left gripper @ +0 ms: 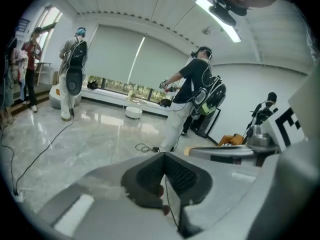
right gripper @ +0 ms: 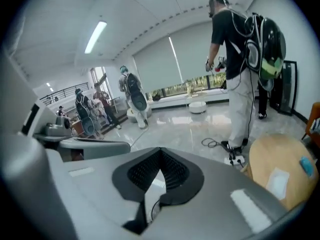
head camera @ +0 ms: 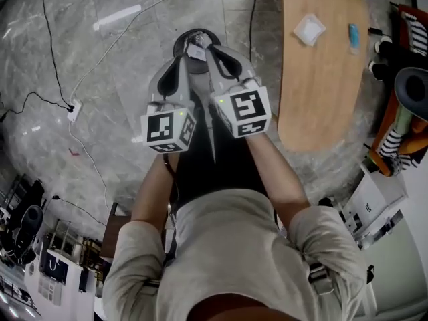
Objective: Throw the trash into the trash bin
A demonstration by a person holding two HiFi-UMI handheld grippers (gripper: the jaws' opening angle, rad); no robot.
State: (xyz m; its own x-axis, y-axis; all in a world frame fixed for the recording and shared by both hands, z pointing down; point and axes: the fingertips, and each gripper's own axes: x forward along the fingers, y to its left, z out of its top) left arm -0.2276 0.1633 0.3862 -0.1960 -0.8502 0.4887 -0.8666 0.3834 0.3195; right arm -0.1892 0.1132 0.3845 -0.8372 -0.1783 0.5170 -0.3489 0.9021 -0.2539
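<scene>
Head view gives me the grey marbled floor (head camera: pixel 80 99) as the biggest thing, glossy under the ceiling lights. To the right stands the oval counter (head camera: pixel 321 92), smooth pale wood with rounded ends. It runs lengthwise away from me.

Straight ahead on the floor, just past both sets of fingertips, sits a dark round thing that I take to be the trash bin (head camera: pixel 183 40).

I hold the two grippers side by side in front of my chest, angled down toward the bin. The left gripper (left gripper: pixel 164 155) has its fingers clenched, the ribbed black pads meeting in a line with nothing visible between them. The right gripper (right gripper: pixel 160 150) is clenched too. A pale sliver shows behind its pads, and I cannot tell whether that is a thin scrap or just bright floor.

The trash I can make out lies on the far end of the counter, well apart from the bin and off to the right of my fingers, so the right gripper is the nearer one. It is a flat, square white packet (head camera: pixel 309 29), soft-looking and turned corner-on. Beside it lies a slim blue piece (head camera: pixel 353 37), its long axis pointing away from me
</scene>
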